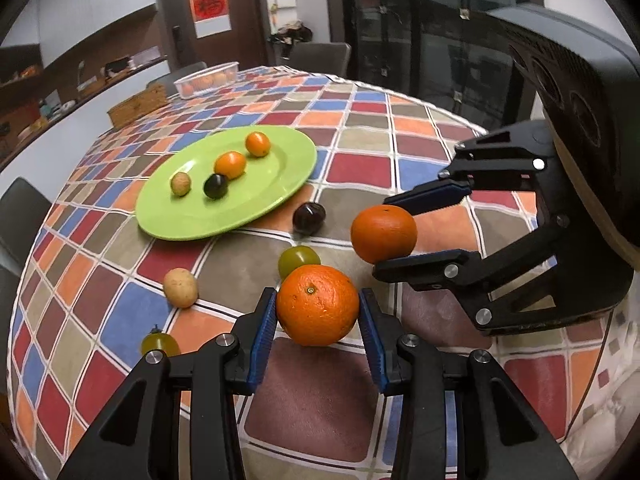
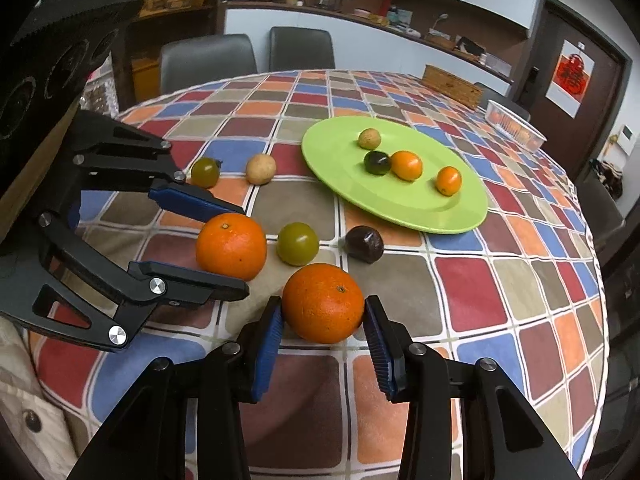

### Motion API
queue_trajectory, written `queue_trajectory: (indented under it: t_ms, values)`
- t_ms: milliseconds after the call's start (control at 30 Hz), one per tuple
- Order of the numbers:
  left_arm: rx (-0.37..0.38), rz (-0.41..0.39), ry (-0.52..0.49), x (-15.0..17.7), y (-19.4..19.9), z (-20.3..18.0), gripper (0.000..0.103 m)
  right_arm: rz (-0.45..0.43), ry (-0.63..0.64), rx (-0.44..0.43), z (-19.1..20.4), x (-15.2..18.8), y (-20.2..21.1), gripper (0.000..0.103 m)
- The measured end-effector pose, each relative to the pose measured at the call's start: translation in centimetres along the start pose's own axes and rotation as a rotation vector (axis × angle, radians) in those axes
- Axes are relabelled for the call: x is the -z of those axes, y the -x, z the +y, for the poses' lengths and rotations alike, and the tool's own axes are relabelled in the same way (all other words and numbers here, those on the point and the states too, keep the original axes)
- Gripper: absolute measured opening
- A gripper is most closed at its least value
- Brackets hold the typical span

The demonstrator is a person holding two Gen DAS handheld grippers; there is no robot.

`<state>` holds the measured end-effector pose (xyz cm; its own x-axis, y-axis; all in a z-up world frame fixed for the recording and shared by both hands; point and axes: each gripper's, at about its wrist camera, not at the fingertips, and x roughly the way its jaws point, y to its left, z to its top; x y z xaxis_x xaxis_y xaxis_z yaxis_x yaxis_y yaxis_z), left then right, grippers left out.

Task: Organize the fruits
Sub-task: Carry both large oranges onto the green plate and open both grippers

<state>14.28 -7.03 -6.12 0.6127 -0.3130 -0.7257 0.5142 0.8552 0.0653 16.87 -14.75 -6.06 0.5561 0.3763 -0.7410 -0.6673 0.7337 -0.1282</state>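
Each claw grips an orange across its widest girth above the table, left claw point(image 1: 318, 316) and right claw point(image 2: 323, 316); the firm, round, waxy fruit point(image 1: 318, 304) could roll or slip under a loose hold

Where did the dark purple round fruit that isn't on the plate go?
The dark purple round fruit lies on the checkered tablecloth, just off the green plate's near rim, beside the olive-green round fruit.
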Motion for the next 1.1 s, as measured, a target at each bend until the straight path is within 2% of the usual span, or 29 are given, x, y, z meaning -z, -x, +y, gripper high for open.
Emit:
queue_trajectory:
  t_ms: [400, 633, 867, 1100]
  values:
    - [-0.063, -0.102, 0.083, -2.0, 3.0, 1.2, 0.040, -0.063, -0.114, 0.053, -1.0, -1.9, 2.2, 0.042]
    - [-0.107, -0.154, 0.087, -3.5, 4.0, 2.3, 0.040, -0.117, -0.170, 0.085, -1.7, -3.8, 3.1, 0.042]
    - [-0.121, -0.179, 0.117, -5.4, 3.8, 4.1, 0.040, -0.171, -0.210, 0.111, -2.8, -6.0, 3.2, 0.042]
    - [-0.128, -0.177, 0.161, -7.3, 2.8, 6.8, 0.040, -0.181, -0.255, 0.112, -4.7, -8.2, 1.9, 0.042]
